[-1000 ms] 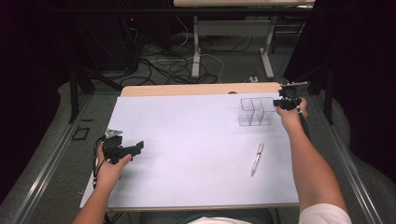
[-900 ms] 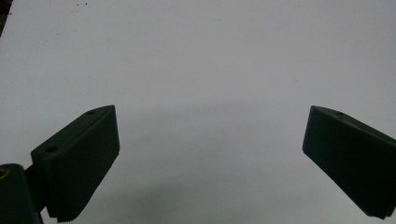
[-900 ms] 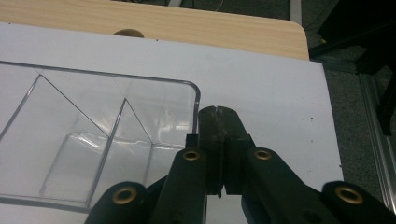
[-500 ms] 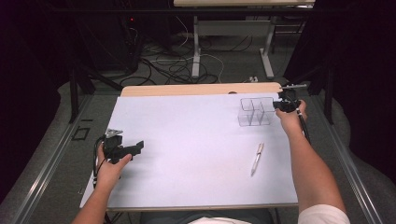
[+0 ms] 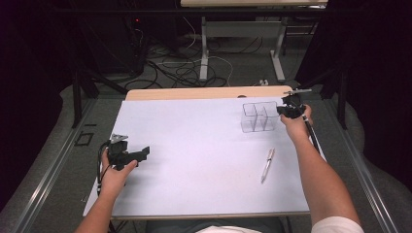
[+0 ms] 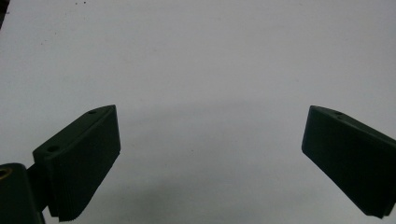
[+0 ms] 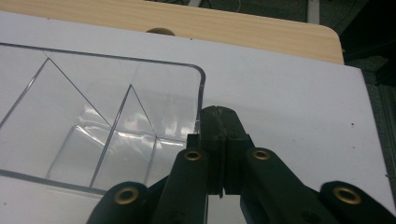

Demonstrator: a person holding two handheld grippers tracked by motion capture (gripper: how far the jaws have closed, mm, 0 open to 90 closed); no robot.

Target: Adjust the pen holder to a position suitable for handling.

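Observation:
A clear plastic organizer [image 5: 260, 116] with several compartments stands at the far right of the white table [image 5: 194, 194]. My right gripper [image 5: 282, 110] is shut and sits right against the outside of its right wall. In the right gripper view the closed jaws [image 7: 219, 111] touch the rim of the organizer [image 7: 116, 116], with nothing between them. A silver pen [image 5: 267, 165] lies loose on the table, nearer the person than the organizer. My left gripper [image 5: 145, 151] rests at the near left, open and empty. Its wide-apart jaws [image 6: 210, 140] look onto bare white surface.
A strip of wooden tabletop [image 5: 204, 92] shows along the far edge beyond the white sheet. Behind the table are desk legs and loose cables [image 5: 194, 68] on the floor. The person's forearms come in from the bottom at both sides.
My right gripper has shifted slightly left and nearer, up to the organizer's right wall. The left gripper has stayed put.

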